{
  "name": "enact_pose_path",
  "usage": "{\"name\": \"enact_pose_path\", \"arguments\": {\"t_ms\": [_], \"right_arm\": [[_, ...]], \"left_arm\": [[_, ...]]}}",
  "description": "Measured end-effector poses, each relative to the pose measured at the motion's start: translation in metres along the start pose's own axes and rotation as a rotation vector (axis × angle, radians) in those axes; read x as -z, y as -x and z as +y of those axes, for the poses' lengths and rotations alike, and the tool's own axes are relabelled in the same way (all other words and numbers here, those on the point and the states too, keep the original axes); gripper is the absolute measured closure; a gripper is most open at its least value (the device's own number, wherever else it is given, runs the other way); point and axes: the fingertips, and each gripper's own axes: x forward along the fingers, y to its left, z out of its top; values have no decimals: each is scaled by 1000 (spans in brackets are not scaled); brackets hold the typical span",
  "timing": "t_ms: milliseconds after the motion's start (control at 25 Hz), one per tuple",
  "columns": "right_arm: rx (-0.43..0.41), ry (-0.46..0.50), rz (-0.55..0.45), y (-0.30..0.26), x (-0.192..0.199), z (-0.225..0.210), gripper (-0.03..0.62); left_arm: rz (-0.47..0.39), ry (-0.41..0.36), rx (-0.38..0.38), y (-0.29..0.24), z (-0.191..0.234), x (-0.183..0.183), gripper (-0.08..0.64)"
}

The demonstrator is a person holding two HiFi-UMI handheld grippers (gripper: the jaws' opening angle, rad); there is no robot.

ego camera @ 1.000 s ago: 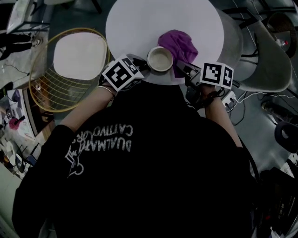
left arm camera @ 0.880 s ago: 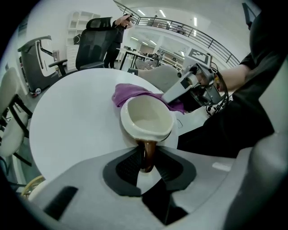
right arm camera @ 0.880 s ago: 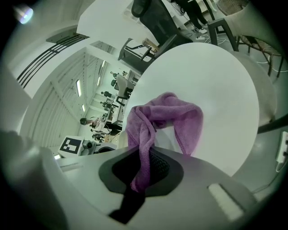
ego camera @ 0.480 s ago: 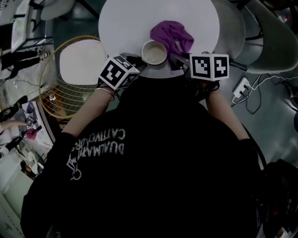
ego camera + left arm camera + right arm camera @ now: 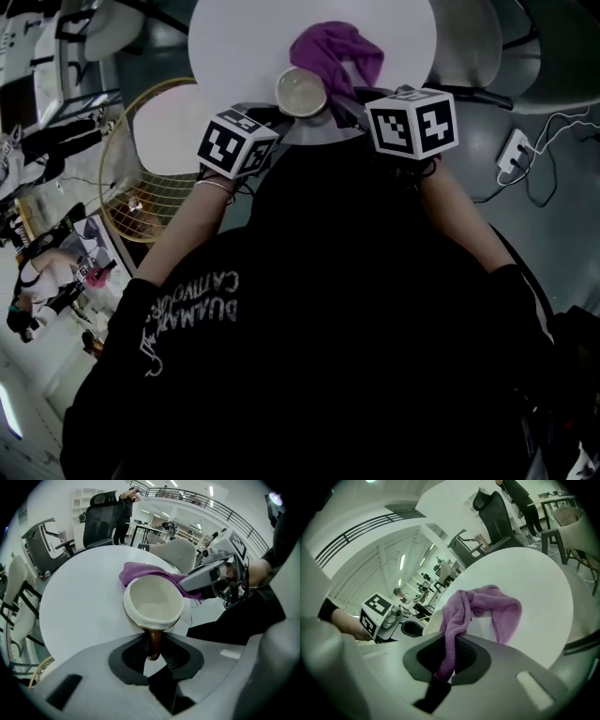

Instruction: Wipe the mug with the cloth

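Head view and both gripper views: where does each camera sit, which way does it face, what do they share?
Head view: on the person's head, facing steeply down at the white table; black shirt and forearms show.
Left gripper view: rides the left gripper, looks along jaws that just closed further on the mug handle.
Right gripper view: rides the right gripper, looks along jaws pinching the purple cloth.
Shared: each gripper view shows the other gripper, cloth and table.

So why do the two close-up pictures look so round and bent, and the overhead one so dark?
Left gripper view: a wide-angle lens bows the table and blackens the corners, though the mug is sharp. Right gripper view: same bulge, a greenish tint, the cloth crisp. Head view: dim, mostly filled by the person's black top.
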Motion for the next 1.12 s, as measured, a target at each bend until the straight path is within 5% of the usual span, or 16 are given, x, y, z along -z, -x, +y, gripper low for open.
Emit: {"name": "enact_pose_path", "arguments": {"t_ms": [600, 1120], "right_arm": [[-29, -41, -203, 12, 7, -3, 568], [-77, -73, -300, 18, 7, 0, 569]], "left_arm": [[-8, 156, -23, -8, -15, -7, 488], [24, 183, -18, -9, -22, -13, 492]]}}
